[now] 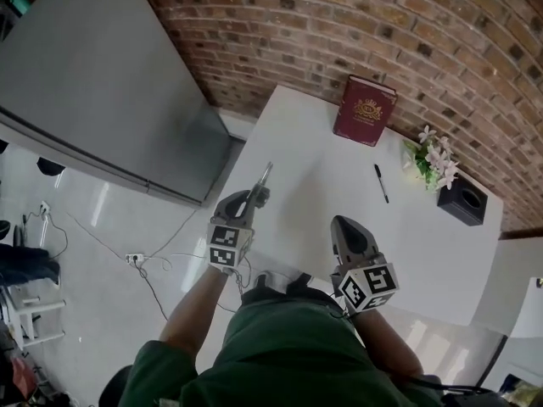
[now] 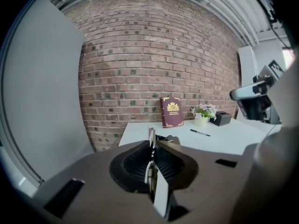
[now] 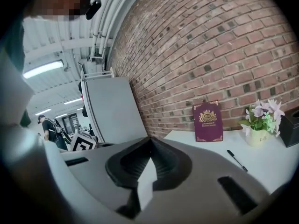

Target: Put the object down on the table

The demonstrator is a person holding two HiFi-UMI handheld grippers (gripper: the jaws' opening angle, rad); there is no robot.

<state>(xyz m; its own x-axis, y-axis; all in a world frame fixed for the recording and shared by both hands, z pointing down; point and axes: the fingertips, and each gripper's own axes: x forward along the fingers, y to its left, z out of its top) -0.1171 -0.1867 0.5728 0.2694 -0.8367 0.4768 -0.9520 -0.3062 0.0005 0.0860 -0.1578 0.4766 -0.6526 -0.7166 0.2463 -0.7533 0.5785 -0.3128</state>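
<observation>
My left gripper (image 1: pixel 257 196) (image 2: pixel 152 143) is shut on a thin flat metal piece (image 1: pixel 265 176) (image 2: pixel 151 135). The piece stands on edge between the pads and sticks out past the tips. It hangs over the near left part of the white table (image 1: pixel 322 155) (image 2: pixel 224 141). My right gripper (image 1: pixel 345 224) (image 3: pixel 150 143) hovers over the table's near edge, jaws shut with nothing between them. In the head view it sits a hand's width to the right of the left gripper.
A maroon book (image 1: pixel 365 110) (image 2: pixel 171 111) (image 3: pixel 208 121) leans on the brick wall at the table's back. A black pen (image 1: pixel 382 183) (image 3: pixel 237 160), a flower pot (image 1: pixel 434 164) (image 3: pixel 259 125) and a black box (image 1: pixel 462 200) lie at the right. A grey panel (image 1: pixel 102 83) stands left.
</observation>
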